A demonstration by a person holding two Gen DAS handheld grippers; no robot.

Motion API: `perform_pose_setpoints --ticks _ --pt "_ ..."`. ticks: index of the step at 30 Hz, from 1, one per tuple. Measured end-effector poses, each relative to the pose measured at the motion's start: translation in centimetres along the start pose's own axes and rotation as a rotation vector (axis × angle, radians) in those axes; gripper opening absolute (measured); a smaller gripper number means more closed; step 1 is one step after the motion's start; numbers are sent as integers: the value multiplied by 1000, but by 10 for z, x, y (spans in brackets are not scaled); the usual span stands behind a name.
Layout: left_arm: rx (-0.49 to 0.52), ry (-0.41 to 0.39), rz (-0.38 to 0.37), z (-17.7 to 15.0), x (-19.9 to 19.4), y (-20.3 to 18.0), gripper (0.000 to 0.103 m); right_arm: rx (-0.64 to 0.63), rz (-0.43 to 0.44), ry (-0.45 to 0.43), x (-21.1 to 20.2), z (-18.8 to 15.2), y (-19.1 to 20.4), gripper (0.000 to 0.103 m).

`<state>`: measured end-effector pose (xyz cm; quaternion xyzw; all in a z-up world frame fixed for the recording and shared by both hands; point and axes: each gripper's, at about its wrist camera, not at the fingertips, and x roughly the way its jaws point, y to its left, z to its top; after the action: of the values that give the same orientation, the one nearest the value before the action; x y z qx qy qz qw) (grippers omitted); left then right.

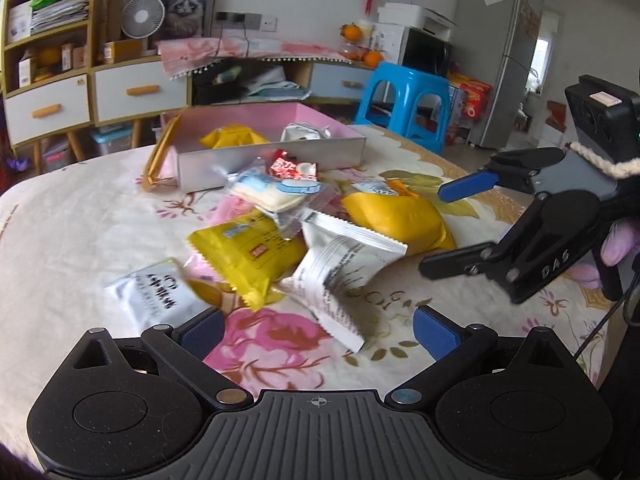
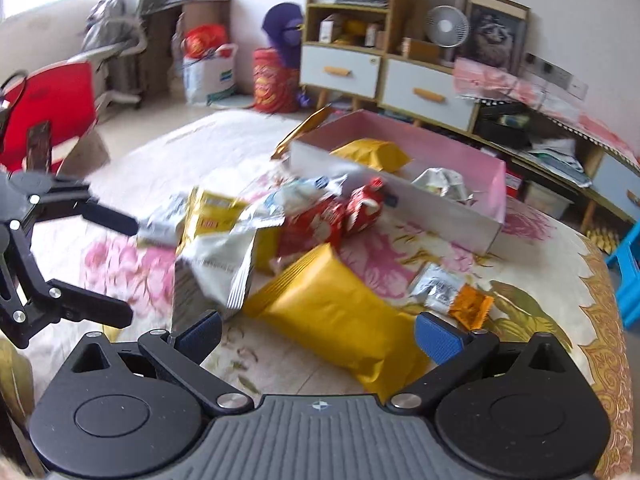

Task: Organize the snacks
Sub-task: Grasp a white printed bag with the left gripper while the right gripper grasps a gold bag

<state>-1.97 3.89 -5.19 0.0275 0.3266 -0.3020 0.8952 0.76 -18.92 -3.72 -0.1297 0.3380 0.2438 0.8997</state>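
Past the table I see a blue stool (image 1: 404,100), a fridge (image 1: 500,52), a small fan (image 1: 143,16) beside a framed cat picture (image 1: 185,10), and a wooden shelf (image 1: 44,24) with papers. My right camera shows a red chair (image 2: 52,100) and a red bag (image 2: 276,82).

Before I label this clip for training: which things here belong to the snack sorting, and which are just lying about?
Job:
pink-lined box
big yellow snack bag
white snack packet
red snack packs
left gripper, open
right gripper, open

Lying about:
blue plastic stool
desk fan
oranges
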Motion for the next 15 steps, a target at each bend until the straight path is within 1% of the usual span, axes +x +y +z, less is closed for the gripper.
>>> perform_pose_setpoints --ticks 3,7,11,15 --pt "-11 2 -31 1 7 -2 100 -24 -10 9 4 -2 1 95" --pt "-12 3 -54 5 16 -5 99 -29 -24 10 10 -6 -4 95" --pt "-42 9 -49 6 30 -4 99 -51 -42 8 17 -7 -6 95" --pt "-72 10 -38 6 40 -2 96 -101 -65 15 26 -8 -4 94"
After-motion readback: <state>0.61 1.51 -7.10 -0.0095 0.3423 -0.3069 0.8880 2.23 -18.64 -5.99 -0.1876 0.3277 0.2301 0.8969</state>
